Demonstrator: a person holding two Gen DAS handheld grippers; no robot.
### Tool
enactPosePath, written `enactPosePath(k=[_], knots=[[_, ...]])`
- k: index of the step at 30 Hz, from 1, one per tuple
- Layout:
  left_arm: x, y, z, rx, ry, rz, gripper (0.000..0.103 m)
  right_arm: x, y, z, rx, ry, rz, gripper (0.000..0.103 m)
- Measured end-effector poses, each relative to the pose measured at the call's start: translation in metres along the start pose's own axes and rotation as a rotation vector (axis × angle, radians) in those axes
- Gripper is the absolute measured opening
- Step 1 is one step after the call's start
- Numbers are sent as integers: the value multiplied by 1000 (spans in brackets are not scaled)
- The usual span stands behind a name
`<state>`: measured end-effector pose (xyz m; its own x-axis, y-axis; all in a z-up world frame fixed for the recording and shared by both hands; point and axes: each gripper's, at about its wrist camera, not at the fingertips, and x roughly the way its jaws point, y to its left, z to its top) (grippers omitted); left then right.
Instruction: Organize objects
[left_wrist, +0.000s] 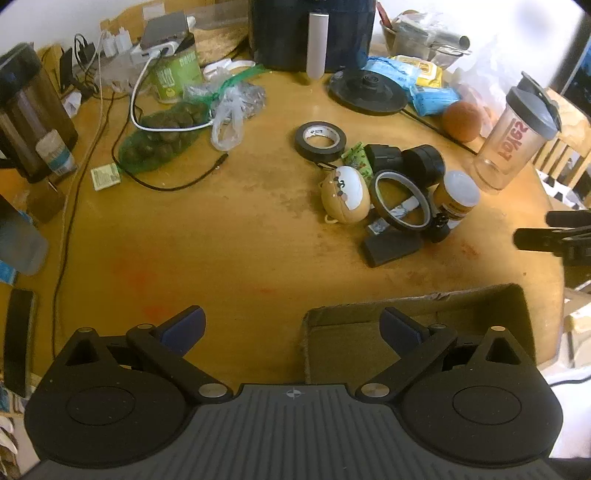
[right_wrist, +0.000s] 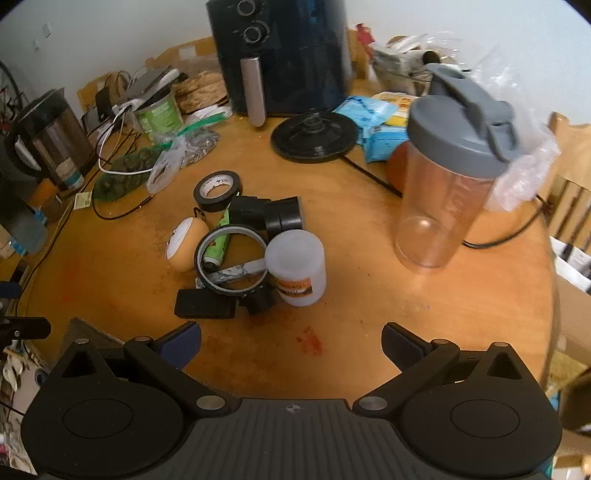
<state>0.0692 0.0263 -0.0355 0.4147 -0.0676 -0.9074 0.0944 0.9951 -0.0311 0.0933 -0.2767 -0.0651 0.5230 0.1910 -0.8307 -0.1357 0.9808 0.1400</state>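
A pile of small objects lies mid-table: a black tape roll, a tan and white egg-shaped toy, a thin tape ring, a white-lidded jar, a black dumbbell-like piece and a flat black block. An open cardboard box sits at the table's near edge. My left gripper is open and empty, its right finger over the box. My right gripper is open and empty, short of the pile.
A clear shaker bottle with grey lid stands right of the pile. A black air fryer, a round black kettle base, blue packets, an orange, a green net bag, cables and a kettle crowd the back and left.
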Motion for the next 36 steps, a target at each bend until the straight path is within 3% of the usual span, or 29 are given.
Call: enactPosePath(k=[11, 18, 25, 36], knots=[[7, -12, 14, -20, 10, -73, 103, 32, -9, 23, -16, 31, 45, 103], [5, -16, 22, -17, -14, -105, 103, 44, -15, 32, -11, 10, 57, 103], [1, -12, 21, -31, -21, -109, 102, 56, -8, 38, -85, -16, 43, 102], [8, 8, 8, -113, 25, -105, 102, 85, 8, 36, -172, -14, -10, 79]])
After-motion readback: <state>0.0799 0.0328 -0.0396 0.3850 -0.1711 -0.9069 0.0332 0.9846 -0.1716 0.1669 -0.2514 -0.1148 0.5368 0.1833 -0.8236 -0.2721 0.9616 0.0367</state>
